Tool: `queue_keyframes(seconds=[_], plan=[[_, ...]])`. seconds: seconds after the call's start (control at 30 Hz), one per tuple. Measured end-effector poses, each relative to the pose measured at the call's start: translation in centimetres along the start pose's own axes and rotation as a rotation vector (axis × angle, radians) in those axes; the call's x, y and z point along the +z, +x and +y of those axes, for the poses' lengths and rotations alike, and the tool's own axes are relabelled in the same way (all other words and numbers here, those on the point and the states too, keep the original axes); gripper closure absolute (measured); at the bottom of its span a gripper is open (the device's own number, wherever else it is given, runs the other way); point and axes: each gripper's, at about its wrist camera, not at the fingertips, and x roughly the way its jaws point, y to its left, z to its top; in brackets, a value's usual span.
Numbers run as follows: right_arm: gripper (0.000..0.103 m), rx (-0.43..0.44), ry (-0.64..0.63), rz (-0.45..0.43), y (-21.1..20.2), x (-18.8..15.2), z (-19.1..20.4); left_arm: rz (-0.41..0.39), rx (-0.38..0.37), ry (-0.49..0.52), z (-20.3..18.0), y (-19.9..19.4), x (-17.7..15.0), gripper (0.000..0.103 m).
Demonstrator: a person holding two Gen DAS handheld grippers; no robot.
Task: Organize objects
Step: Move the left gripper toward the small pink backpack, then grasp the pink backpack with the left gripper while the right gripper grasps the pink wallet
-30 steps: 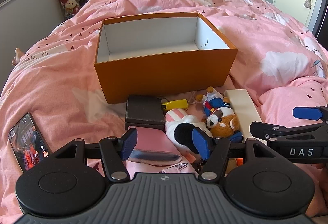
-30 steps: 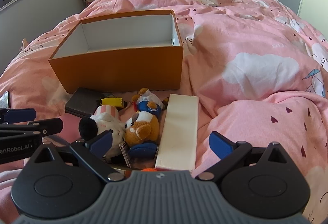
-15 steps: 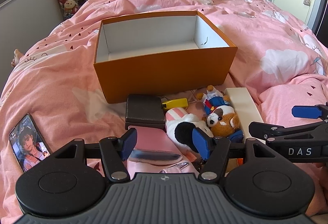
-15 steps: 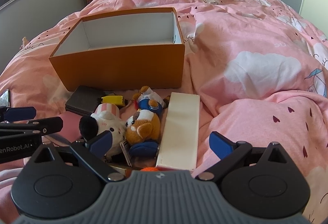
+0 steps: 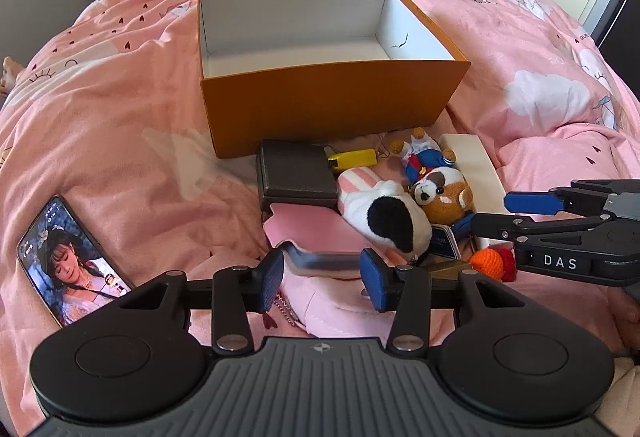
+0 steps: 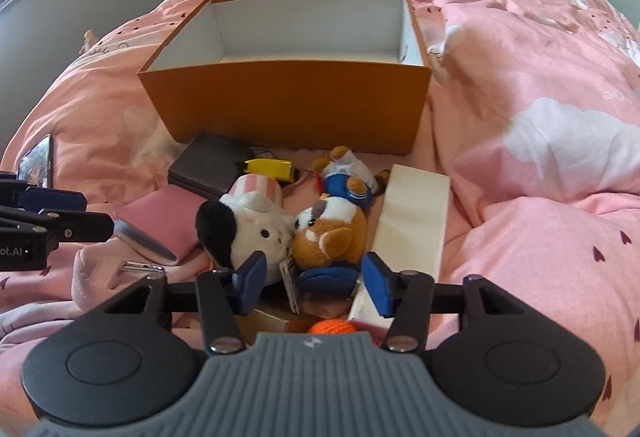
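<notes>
Left tongs [image 5: 322,273] part-open, empty, over pink pouch [image 5: 308,227]; right tongs [image 6: 311,279] part-open, empty, straddling brown dog plush [image 6: 330,233]. Orange box [image 6: 288,105] behind.

Both held low and level, side by side: black two-finger left gripper [image 5: 323,274] with blue-padded fingers [image 5: 273,279] spread apart, gripping nothing; black two-finger right gripper [image 6: 313,283] likewise parted, blue pads [image 6: 375,284] clear of contact, its side profile showing at the left view's right edge.
</notes>
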Motion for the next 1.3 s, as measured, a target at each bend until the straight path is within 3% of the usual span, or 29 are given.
queue_keyframes(seconds=[0.1, 0.3, 0.6, 0.7, 0.8, 0.93, 1.07, 1.2, 1.3], plan=[[0.061, 0.045, -0.043, 0.027, 0.6, 0.5, 0.9, 0.031, -0.004, 0.012, 0.7, 0.1, -0.2, 0.05], [0.063, 0.127, -0.151, 0.09, 1.9, 1.2, 3.1, 0.05, 0.027, 0.031, 1.4, 0.8, -0.2, 0.052], [0.062, 0.199, -0.37, 0.224, 2.8, -0.8, 5.4, 0.079, -0.037, 0.113, 1.7, -0.6, -1.3, 0.053], [0.066, 0.208, -0.405, 0.222, 3.1, -0.8, 6.3, 0.094, -0.042, 0.112, 1.8, -0.6, -1.5, 0.053], [0.079, 0.233, -0.348, 0.184, 3.1, -0.1, 6.2, 0.094, -0.06, 0.097, 2.2, -0.7, -1.4, 0.053], [0.08, 0.239, -0.292, 0.141, 3.1, 1.1, 6.0, 0.07, -0.069, 0.166, 1.7, -1.1, -1.7, 0.052], [0.089, 0.248, -0.254, 0.138, 3.7, 1.7, 6.0, 0.075, -0.081, 0.179, 1.4, -0.4, -1.9, 0.047], [0.089, 0.269, -0.202, 0.07, 3.6, 3.0, 5.8, 0.073, -0.099, 0.202, 0.6, 0.8, -2.1, 0.047], [0.085, 0.278, -0.265, 0.068, 3.5, 3.6, 6.6, 0.083, -0.119, 0.224, 0.4, 0.7, -2.2, 0.047]])
